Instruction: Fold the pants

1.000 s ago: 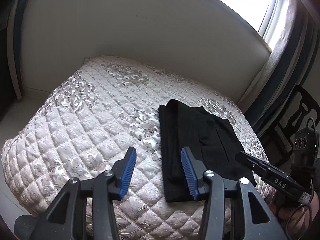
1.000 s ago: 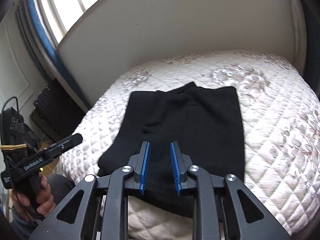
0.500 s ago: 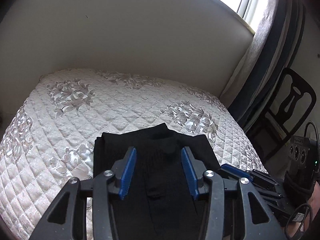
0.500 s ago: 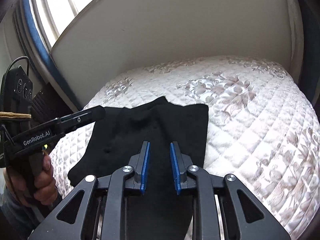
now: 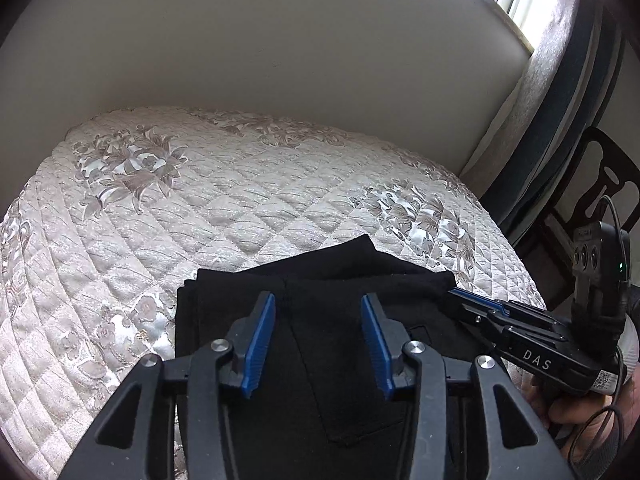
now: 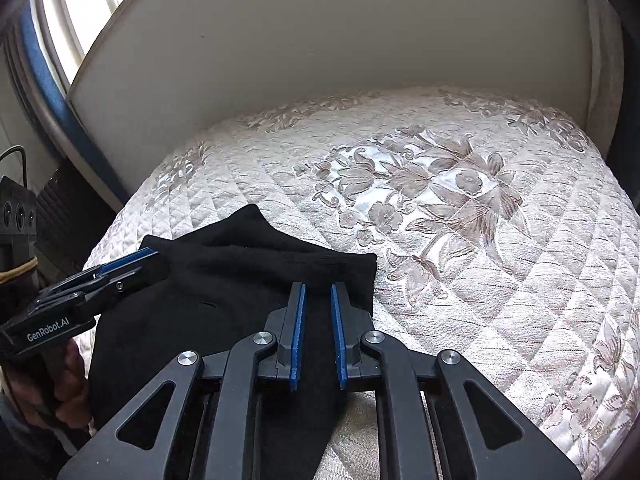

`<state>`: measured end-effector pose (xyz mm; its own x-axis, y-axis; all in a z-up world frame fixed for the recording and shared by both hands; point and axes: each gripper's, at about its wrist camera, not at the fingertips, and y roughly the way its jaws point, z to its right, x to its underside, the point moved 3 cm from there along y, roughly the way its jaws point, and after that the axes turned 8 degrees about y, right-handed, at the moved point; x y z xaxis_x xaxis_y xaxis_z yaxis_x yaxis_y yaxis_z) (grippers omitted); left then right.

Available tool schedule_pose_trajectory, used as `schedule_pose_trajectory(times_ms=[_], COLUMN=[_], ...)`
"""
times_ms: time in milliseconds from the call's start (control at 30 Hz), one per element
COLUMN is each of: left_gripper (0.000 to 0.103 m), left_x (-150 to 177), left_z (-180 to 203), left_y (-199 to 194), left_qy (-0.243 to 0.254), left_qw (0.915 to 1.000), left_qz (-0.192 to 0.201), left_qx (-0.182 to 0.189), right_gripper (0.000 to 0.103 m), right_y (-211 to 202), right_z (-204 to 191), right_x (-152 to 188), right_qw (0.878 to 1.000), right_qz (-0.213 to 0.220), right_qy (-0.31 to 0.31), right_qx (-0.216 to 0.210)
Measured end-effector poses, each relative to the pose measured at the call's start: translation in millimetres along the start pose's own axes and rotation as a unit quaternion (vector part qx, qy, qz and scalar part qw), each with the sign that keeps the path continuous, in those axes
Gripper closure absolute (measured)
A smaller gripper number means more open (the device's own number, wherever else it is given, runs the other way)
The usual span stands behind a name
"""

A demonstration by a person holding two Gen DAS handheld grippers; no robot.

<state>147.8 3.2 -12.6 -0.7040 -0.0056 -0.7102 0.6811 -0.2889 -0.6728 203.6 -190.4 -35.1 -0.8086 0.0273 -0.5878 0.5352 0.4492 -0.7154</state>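
Right wrist view: black pants (image 6: 240,280) lie part-folded on quilted bed (image 6: 480,240). Soft, limp, light; pinch far corners. Right gripper (image 6: 318,300) jaws just closing, narrow gap, probably gripping nothing. Left gripper (image 5: 318,312) half-open, empty.

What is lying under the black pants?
The quilted floral bedspread lies under the black pants. Whatever is beneath their folded layers is covered and cannot be seen.
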Motion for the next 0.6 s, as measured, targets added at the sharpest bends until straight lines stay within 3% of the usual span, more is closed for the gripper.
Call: schedule_pose_trajectory(times_ms=[133,233,600], left_gripper=[0.056,0.055,0.055], left_x=[-6,-2,56], left_z=[0,3,23], left_y=[-13,-36,-94], left_qy=[-0.002,0.008,0.057], left_qw=[1.0,0.9995,0.9976], left_qz=[0.008,0.021,0.014], left_qx=[0.0,-0.02,-0.037], right_gripper=[0.087,0.079,0.073], right_y=[-25,-48,-94], right_z=[-11,-22,-51], right_x=[3,15,80], right_qw=[1.0,0.999,0.997], right_qz=[0.016,0.031,0.021], right_qy=[-0.014,-0.028,-0.06], right_qx=[0.012,0.018,0.033])
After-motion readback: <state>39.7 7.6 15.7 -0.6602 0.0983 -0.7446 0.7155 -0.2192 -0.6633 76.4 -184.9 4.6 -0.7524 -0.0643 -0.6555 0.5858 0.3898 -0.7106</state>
